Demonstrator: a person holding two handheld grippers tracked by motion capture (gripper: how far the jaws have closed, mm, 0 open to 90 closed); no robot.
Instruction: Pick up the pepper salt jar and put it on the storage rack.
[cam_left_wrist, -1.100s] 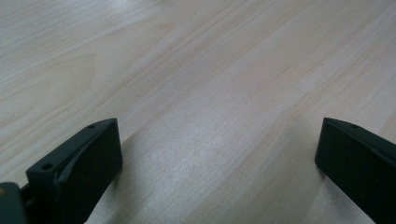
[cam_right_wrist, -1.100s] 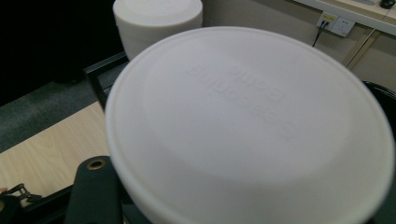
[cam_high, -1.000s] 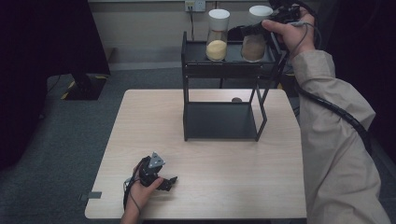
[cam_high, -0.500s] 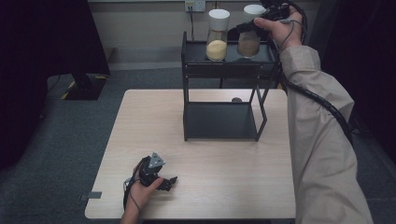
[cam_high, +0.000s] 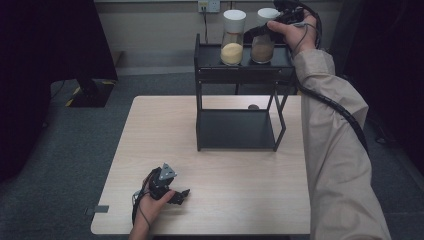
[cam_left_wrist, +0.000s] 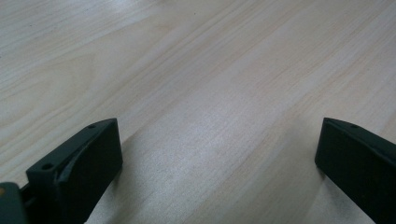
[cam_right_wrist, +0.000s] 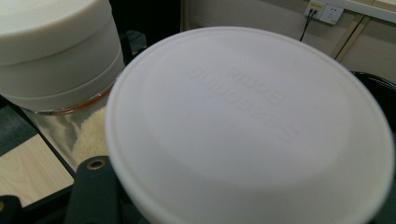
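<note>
Dark carpet surrounds the wooden tabletop (cam_high: 165, 130); on the black shelf (cam_high: 240, 67), the right gripper (cam_high: 267, 31) has its fingers clamped around the brown-filled jar (cam_high: 262, 47), beside the yellow-filled jar (cam_high: 233, 42). Left gripper (cam_high: 181, 195) rests with fingers apart on the wood.

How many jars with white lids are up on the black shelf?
2. The jar with yellow grains stands on the left of the black shelf's top. The jar with brown grains stands right beside it, gripped by the right gripper.
</note>
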